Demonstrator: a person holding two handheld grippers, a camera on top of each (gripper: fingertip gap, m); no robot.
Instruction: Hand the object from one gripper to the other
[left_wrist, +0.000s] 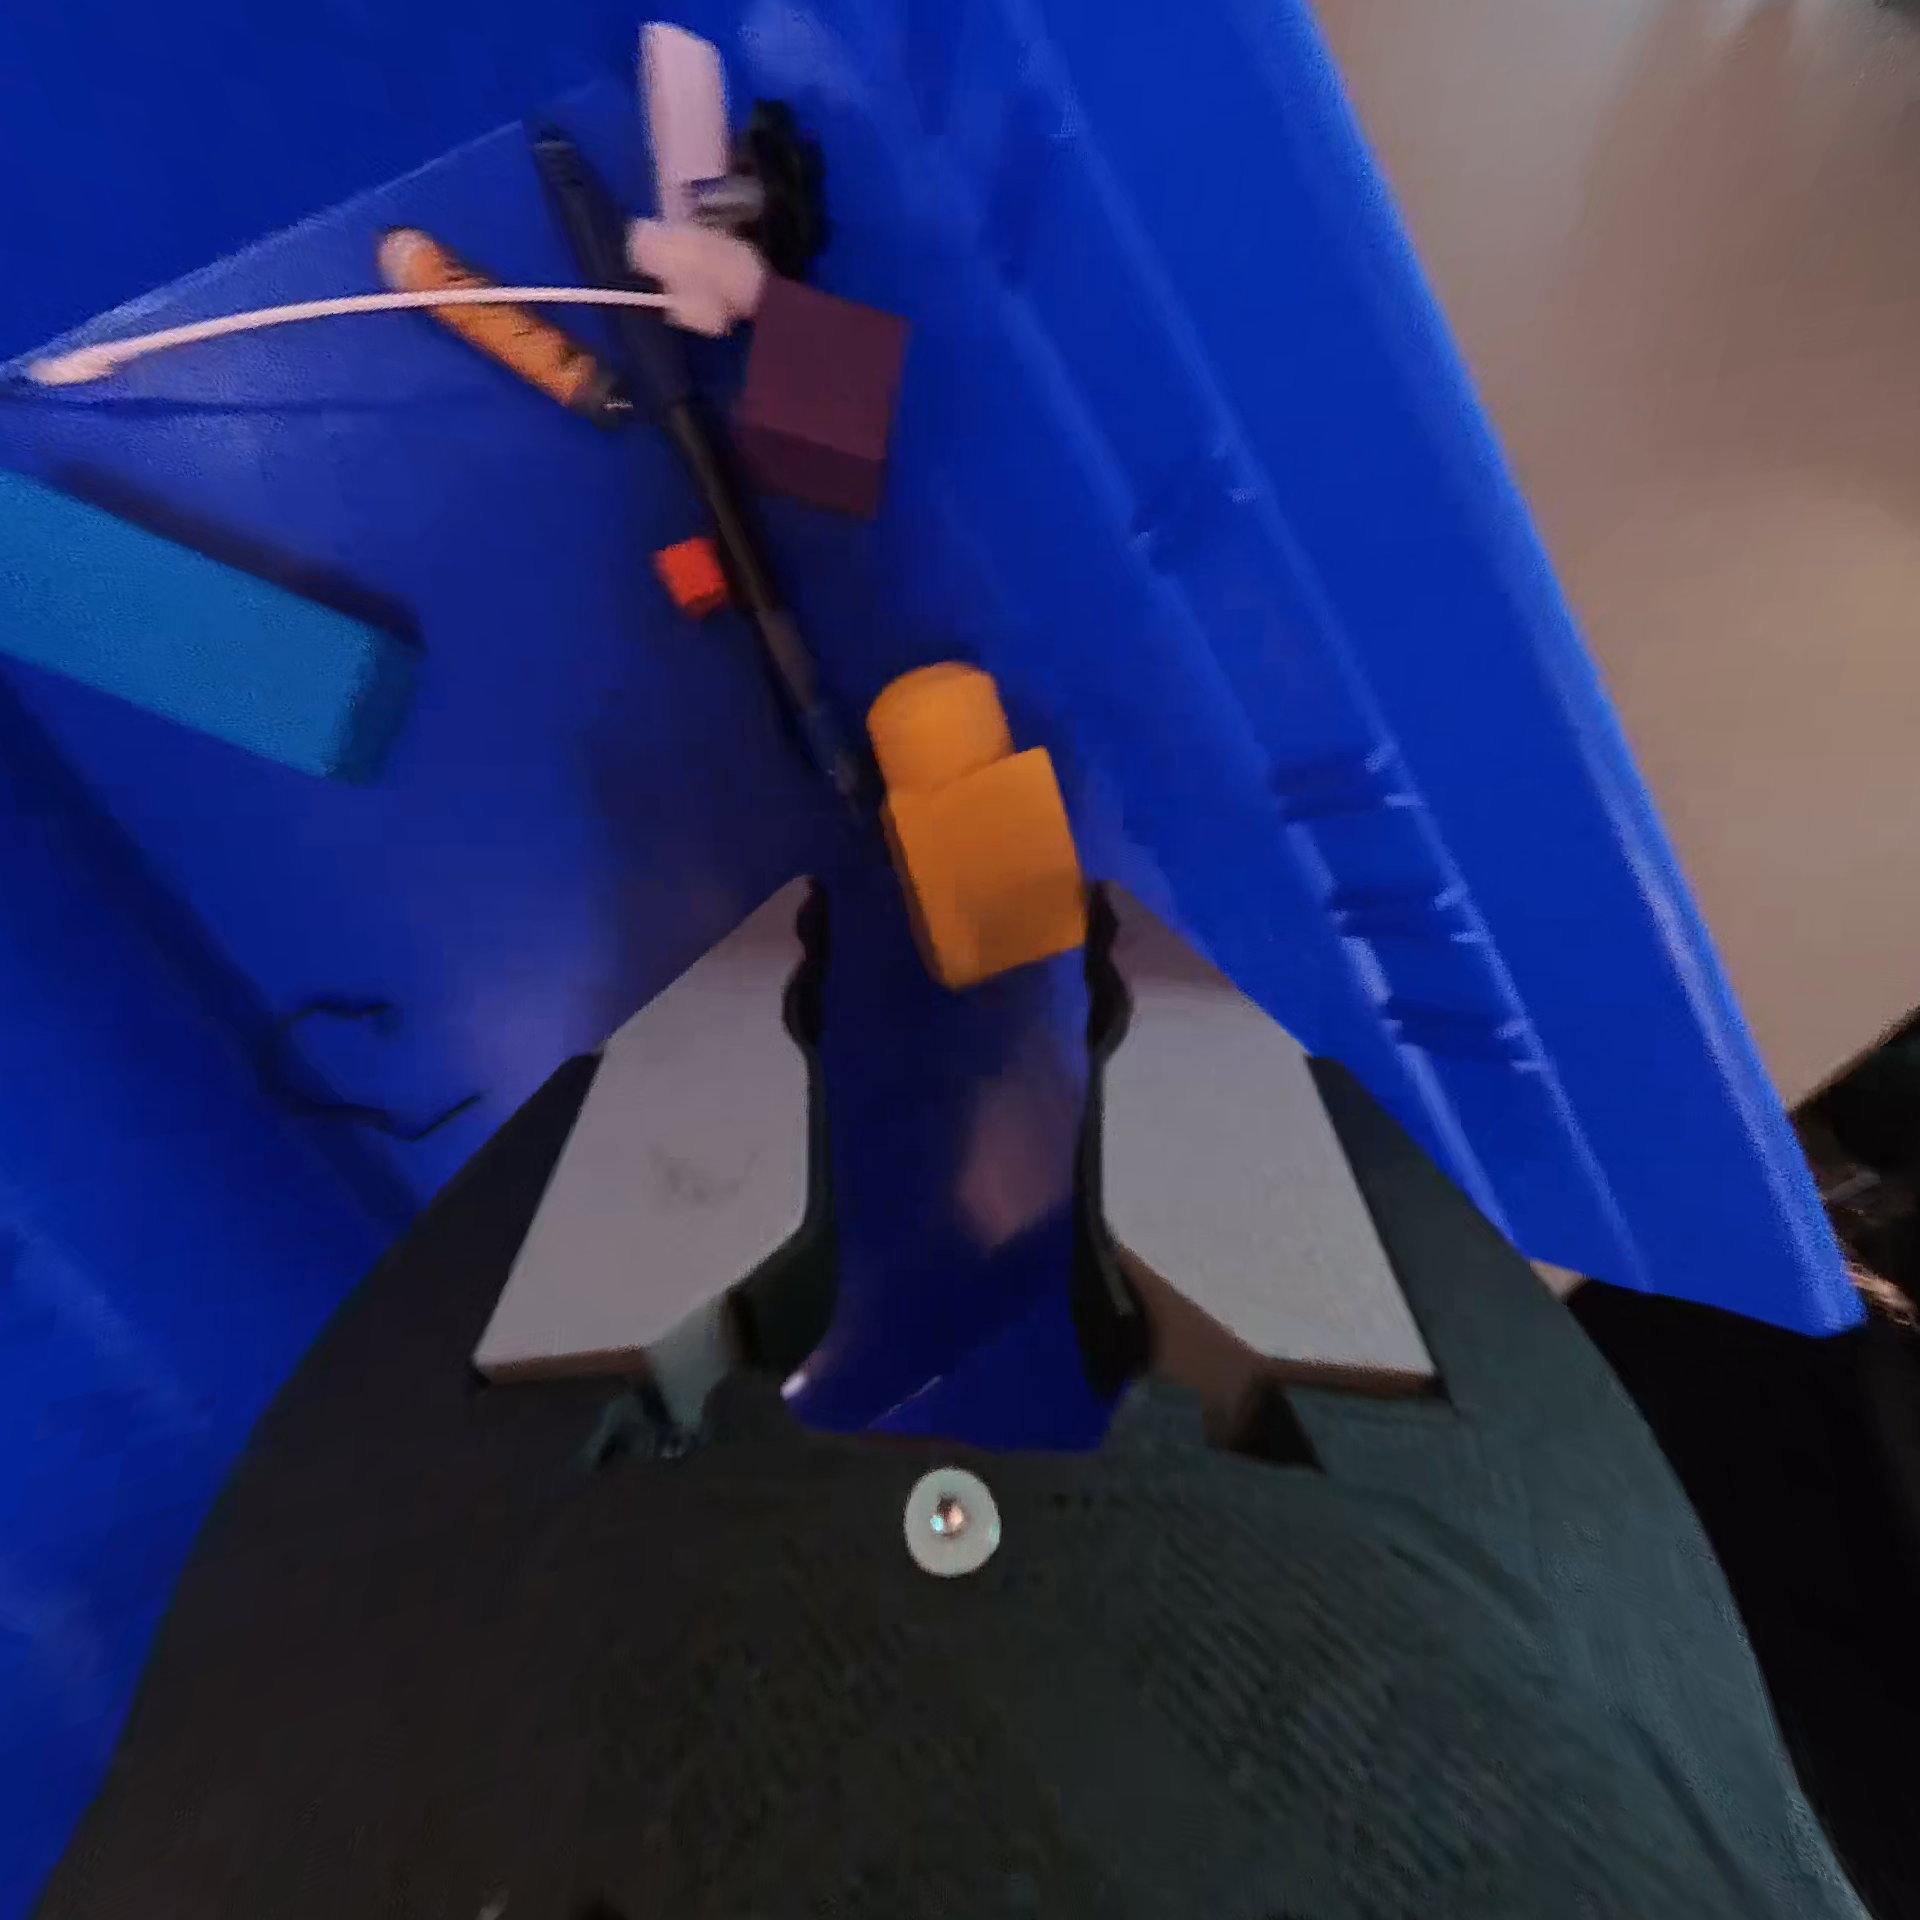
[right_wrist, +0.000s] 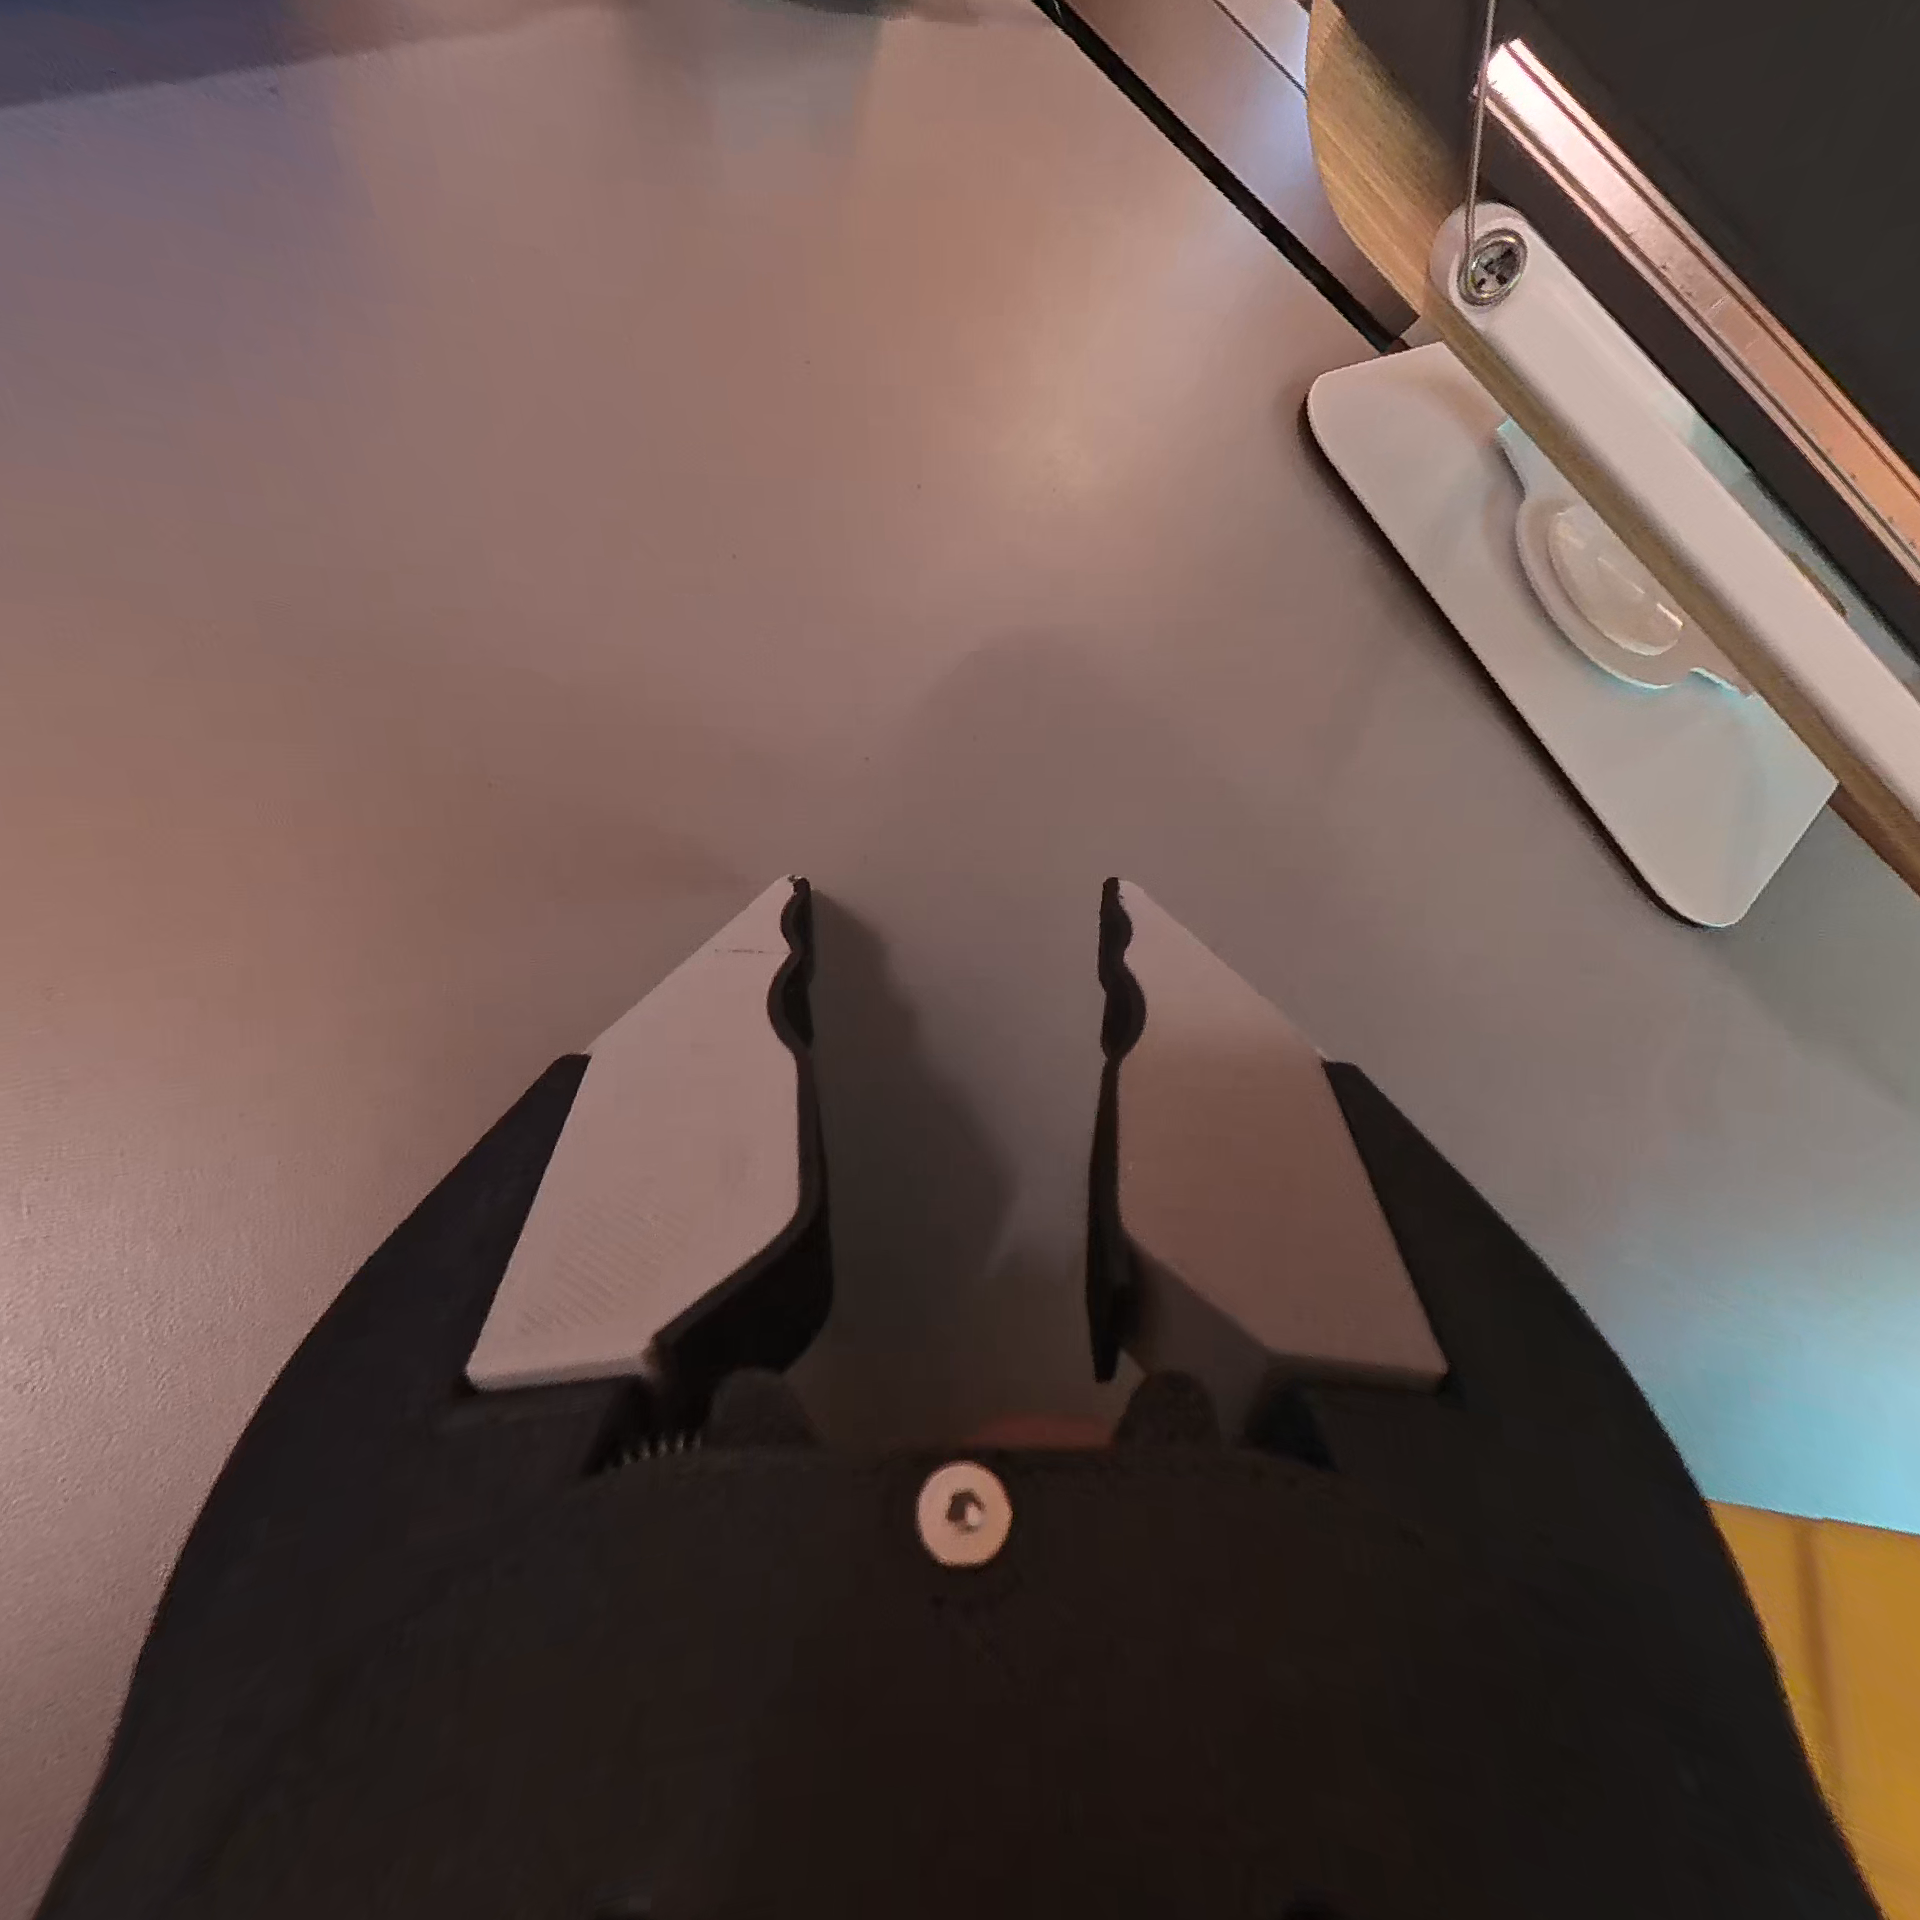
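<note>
In the left wrist view, an orange block with a round stud (left_wrist: 971, 831) lies on the floor of a blue bin (left_wrist: 312, 1039), close to the bin's right wall. My left gripper (left_wrist: 951, 904) is open inside the bin, its tips just short of the block, with the block's near corner between them. The picture is blurred by motion. In the right wrist view, my right gripper (right_wrist: 956, 894) is open and empty, pointing at a bare grey tabletop (right_wrist: 520, 520).
The bin also holds a dark purple cube (left_wrist: 821, 400), a small red cube (left_wrist: 691, 575), a light blue bar (left_wrist: 187, 634), an orange pen (left_wrist: 499, 322), a black pen (left_wrist: 717, 488) and a white cord (left_wrist: 343, 309). A white bracket base (right_wrist: 1558, 644) stands on the table at right.
</note>
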